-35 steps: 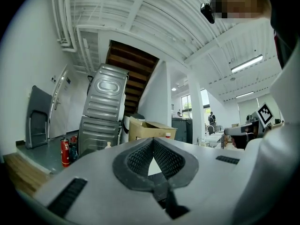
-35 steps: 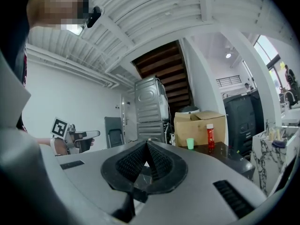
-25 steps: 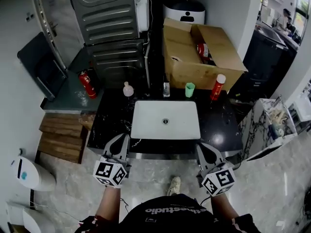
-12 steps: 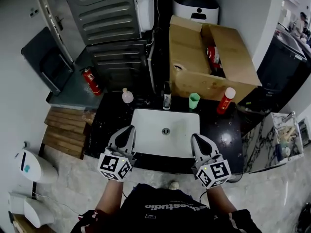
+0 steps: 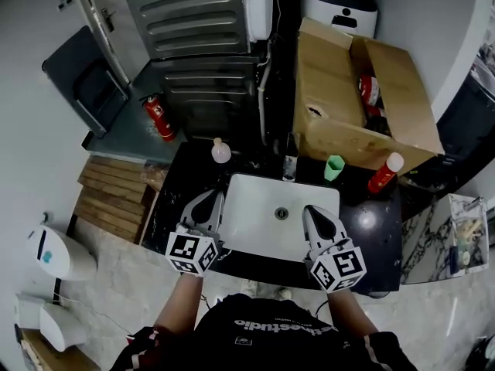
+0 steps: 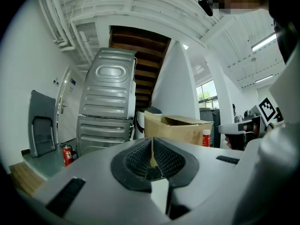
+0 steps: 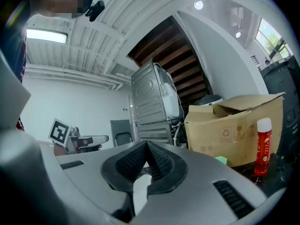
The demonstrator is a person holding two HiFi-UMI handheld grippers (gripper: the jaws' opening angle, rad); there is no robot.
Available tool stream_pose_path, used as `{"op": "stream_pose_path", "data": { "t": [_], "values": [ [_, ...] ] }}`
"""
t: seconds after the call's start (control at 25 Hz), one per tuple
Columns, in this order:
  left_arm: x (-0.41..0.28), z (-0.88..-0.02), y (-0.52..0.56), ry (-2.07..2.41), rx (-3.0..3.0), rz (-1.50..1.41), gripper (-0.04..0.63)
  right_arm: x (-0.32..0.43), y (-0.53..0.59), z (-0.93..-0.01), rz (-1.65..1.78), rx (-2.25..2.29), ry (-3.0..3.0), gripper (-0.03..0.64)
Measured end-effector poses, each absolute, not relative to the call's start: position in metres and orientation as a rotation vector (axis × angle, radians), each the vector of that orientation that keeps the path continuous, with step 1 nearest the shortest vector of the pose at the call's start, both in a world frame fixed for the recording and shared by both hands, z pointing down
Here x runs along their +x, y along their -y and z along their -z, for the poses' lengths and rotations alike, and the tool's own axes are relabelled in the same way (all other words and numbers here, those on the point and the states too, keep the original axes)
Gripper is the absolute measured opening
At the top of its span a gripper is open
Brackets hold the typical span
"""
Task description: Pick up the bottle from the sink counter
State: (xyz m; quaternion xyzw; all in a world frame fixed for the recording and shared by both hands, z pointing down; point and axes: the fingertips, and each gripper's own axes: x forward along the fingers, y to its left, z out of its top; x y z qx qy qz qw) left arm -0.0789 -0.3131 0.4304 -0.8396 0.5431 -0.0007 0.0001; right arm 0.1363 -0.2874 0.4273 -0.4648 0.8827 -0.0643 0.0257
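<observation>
A red bottle with a white cap [image 5: 384, 173] stands at the back right of the black sink counter [image 5: 370, 226], and shows in the right gripper view as the red bottle [image 7: 262, 146]. A small round pink bottle [image 5: 221, 151] stands at the back left, and a slim clear bottle [image 5: 289, 168] behind the white basin [image 5: 255, 222]. My left gripper [image 5: 210, 201] hovers over the basin's left edge, shut and empty. My right gripper [image 5: 313, 212] hovers over the basin's right side, also shut with nothing in it. Both are well short of the bottles.
A green cup [image 5: 333, 168] stands between the clear bottle and the red one. An open cardboard box [image 5: 360, 107] sits right behind the counter. A grey washing machine [image 5: 201, 45] and a fire extinguisher [image 5: 158, 117] stand at the back left. Wooden boards [image 5: 112, 199] lie left of the counter.
The view has moved forward and nearer to the counter. Both grippers have gone from in front of the counter's edge to above the basin, staying shut.
</observation>
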Motion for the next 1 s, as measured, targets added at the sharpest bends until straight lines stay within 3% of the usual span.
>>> {"op": "stream_pose_path", "data": {
  "t": [0.24,0.76,1.0],
  "values": [
    [-0.104,-0.454,0.372,-1.68,-2.624,0.022,0.029,0.091,0.335,-0.441,0.184,-1.444,-2.734,0.038],
    [-0.152,-0.56,0.517,-1.787,-2.62,0.13,0.248,0.004,0.438,-0.492,0.114,-1.453,-2.711,0.038],
    [-0.162,-0.611,0.571,-1.862,-2.656,0.164,0.293,-0.011,0.456,-0.512,0.138,-1.49,-2.728,0.038]
  ]
}}
